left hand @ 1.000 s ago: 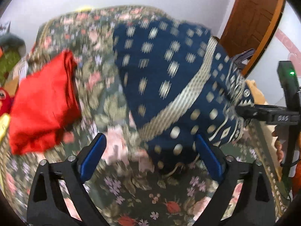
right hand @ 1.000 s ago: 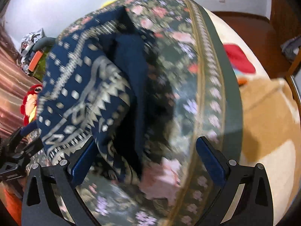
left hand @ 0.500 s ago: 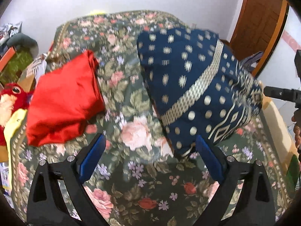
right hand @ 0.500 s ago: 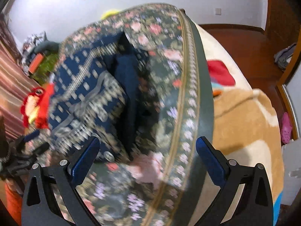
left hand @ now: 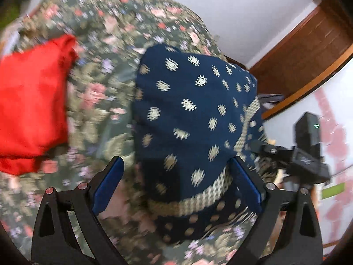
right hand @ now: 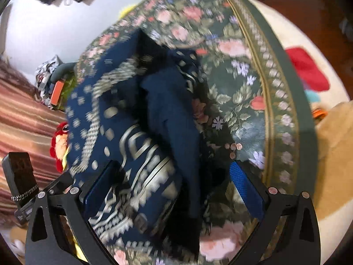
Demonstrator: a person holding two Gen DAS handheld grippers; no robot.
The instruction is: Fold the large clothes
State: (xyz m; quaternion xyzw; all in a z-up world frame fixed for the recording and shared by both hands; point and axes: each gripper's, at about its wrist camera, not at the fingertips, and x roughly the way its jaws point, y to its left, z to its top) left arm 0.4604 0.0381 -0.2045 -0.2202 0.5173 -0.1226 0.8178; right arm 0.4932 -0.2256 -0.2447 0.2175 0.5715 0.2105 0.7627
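The navy patterned cloth (left hand: 194, 119) lies folded in a thick bundle on the floral bedspread (left hand: 106, 88), filling the middle of both views. We hold our left gripper (left hand: 176, 183) with its jaws spread wide on either side of the near edge, gripping nothing. Our right gripper (right hand: 174, 187) likewise straddles the cloth's layered end, jaws wide apart. At nine o'clock in the left view sits a folded red garment (left hand: 30, 108).

Both grippers (left hand: 176, 183) (right hand: 174, 187) now closer over the navy patterned cloth (left hand: 194, 114), jaws straddling it
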